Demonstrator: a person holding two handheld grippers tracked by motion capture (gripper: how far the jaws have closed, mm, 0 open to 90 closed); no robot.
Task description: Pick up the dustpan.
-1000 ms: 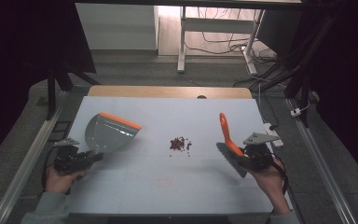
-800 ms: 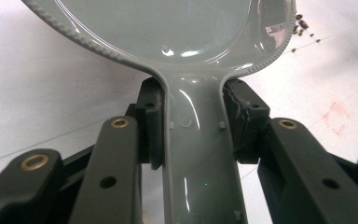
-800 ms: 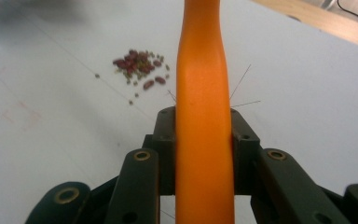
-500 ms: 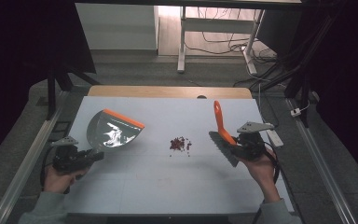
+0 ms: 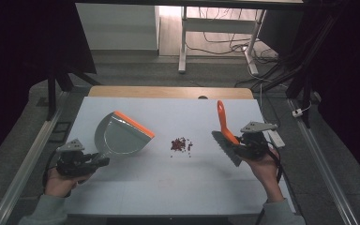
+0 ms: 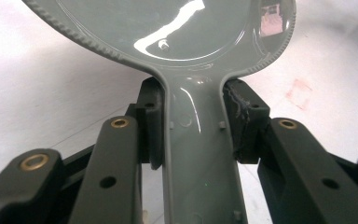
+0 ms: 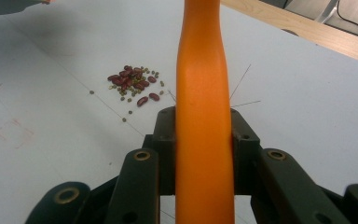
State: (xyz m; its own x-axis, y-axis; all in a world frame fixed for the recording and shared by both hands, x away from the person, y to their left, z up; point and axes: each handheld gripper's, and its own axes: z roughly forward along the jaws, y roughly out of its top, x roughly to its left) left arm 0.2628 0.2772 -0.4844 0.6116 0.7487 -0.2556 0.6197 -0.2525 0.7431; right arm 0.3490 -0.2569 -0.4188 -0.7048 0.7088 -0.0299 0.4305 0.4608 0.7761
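A grey dustpan [image 5: 122, 136] with an orange front lip lies at the left of the white table. My left gripper [image 5: 98, 161] is shut on its grey handle [image 6: 198, 154], the two pads pressing its sides. A small pile of red beans and green seeds [image 5: 181, 145] lies mid-table, also seen as the bean pile [image 7: 133, 84]. My right gripper [image 5: 236, 143] is shut on the orange handle [image 7: 203, 116] of a hand brush [image 5: 225, 136], held tilted to the right of the pile with its grey bristles [image 5: 225, 149] down toward the table.
The white table top [image 5: 168, 187] has a wooden strip [image 5: 168, 92] along its far edge. Metal rails [image 5: 23, 168] run along both sides. A desk frame and cables [image 5: 225, 37] stand on the floor behind the table.
My right gripper has carried the brush left toward the bean pile and stood its handle more upright. The dustpan has shifted slightly toward the pile.
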